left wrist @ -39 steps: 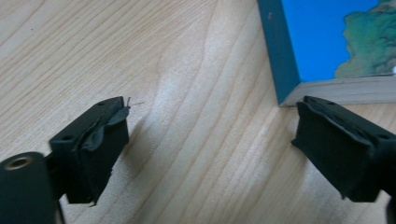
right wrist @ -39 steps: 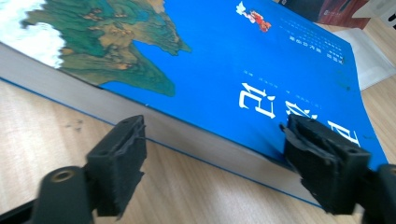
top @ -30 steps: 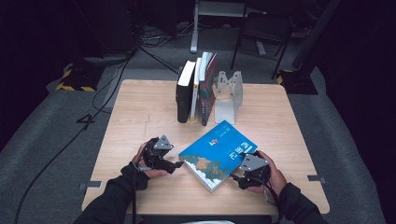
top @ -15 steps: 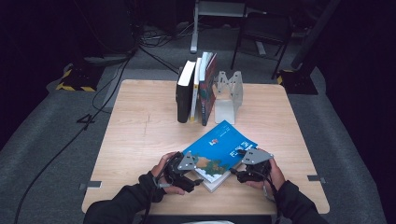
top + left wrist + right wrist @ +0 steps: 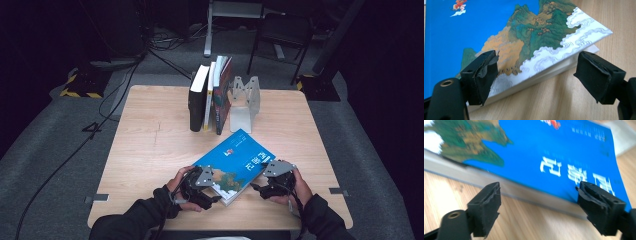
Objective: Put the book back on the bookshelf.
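Setting: a light wooden table (image 5: 150, 150) seen from above, with a dark floor and cables around it.
Blue book: a paperback (image 5: 235, 165) with a bright blue cover, white lettering and a painted green and tan mountain with white clouds. It lies flat, turned at an angle, at about 6 o'clock on the table, near the person's edge.
Left gripper: the left gripper (image 5: 212, 192) sits at the book's corner nearest the person, at about 7 o'clock on the table. In the left gripper view its jaws stand wide apart (image 5: 537, 75), one black pad (image 5: 482, 75) over the cover's edge and the other out over bare wood past the cloud-painted corner. Nothing is pinched.
Right gripper: the right gripper (image 5: 260, 186) is at the book's right edge, at about 5 o'clock on the table. In the right gripper view its jaws are spread (image 5: 537, 207), facing the book's long edge, and grip nothing. That view is slightly blurred.
Standing books: a row of upright books (image 5: 210, 97) at 12 o'clock, near the far edge.
Bookend: a pale metal bookend (image 5: 244, 102) stands just right of the row.
Hands: a hand (image 5: 177, 187) in a dark sleeve holds each gripper.
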`<act>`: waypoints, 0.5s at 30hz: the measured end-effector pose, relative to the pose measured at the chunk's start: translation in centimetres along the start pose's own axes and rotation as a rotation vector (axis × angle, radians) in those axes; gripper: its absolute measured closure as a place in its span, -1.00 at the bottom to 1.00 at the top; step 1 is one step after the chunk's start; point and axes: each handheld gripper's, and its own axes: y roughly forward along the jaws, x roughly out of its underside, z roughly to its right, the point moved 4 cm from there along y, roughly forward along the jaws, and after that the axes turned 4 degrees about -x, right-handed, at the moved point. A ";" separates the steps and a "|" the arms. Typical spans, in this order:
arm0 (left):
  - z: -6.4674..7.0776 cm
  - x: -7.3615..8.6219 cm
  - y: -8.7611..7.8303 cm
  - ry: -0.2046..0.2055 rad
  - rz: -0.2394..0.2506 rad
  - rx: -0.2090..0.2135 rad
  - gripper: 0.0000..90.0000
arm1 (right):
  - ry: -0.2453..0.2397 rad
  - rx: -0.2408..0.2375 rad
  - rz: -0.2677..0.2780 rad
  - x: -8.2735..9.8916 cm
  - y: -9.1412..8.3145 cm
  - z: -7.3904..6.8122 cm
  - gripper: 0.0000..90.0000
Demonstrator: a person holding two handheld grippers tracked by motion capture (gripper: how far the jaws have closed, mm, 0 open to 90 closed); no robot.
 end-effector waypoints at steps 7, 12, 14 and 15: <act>0.0 0.6 -0.6 -0.030 0.004 0.000 -0.60 | 0.047 0.082 -0.040 1.6 0.5 0.8 -0.57; 0.2 0.6 -0.5 -0.016 0.007 -0.008 -0.64 | 0.007 0.206 -0.068 1.2 1.2 0.6 -0.69; 0.1 0.5 -0.4 -0.015 0.010 -0.005 -0.65 | 0.003 0.206 -0.076 1.1 1.2 0.6 -0.71; 0.1 0.5 -0.4 -0.015 0.010 -0.006 -0.65 | 0.012 0.202 -0.071 1.1 1.3 0.7 -0.76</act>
